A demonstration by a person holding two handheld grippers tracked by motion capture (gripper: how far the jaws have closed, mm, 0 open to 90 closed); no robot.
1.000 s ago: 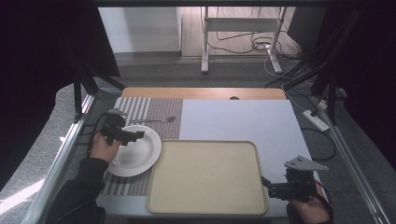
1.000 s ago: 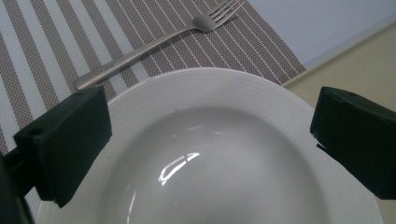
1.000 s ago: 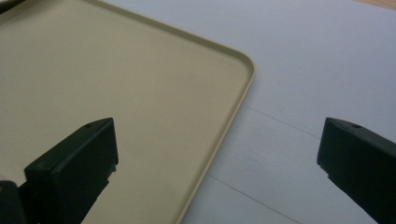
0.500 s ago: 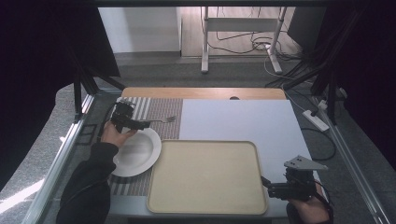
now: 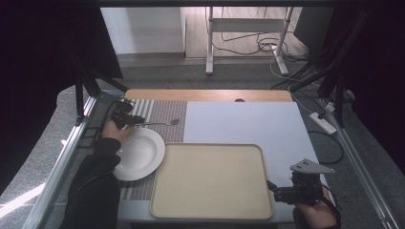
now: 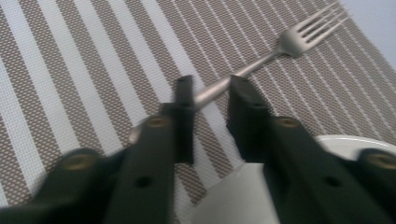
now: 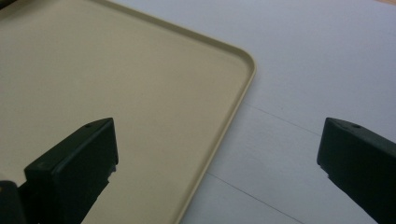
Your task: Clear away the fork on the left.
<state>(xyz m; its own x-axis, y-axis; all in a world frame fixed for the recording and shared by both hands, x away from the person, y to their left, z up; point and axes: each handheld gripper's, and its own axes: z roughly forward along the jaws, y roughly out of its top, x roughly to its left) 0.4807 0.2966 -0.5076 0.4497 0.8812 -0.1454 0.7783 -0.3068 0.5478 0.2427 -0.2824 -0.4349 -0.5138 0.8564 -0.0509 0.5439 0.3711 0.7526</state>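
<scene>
A silver fork point(image 5: 160, 123) lies on the striped placemat point(image 5: 165, 112) at the far left, tines to the right. My left gripper point(image 5: 128, 119) is down at its handle end. In the left gripper view the fork point(image 6: 299, 39) runs diagonally, and its handle passes between my left gripper point(image 6: 212, 88) jaws, which stand narrowly apart on either side of it. A white plate point(image 5: 138, 153) sits just near of the fork. My right gripper point(image 5: 279, 191) hovers wide open at the near right corner of the beige tray point(image 5: 210, 181), holding nothing.
The tray's rim point(image 7: 233, 116) borders a pale blue-white sheet point(image 7: 317, 60) that covers the table's right half. A metal rail point(image 5: 62, 157) runs along the left edge. Cables and a desk frame lie on the floor beyond the table.
My left gripper has travelled from over the plate to the far left, down to the fork's handle. The right gripper has stayed put.
</scene>
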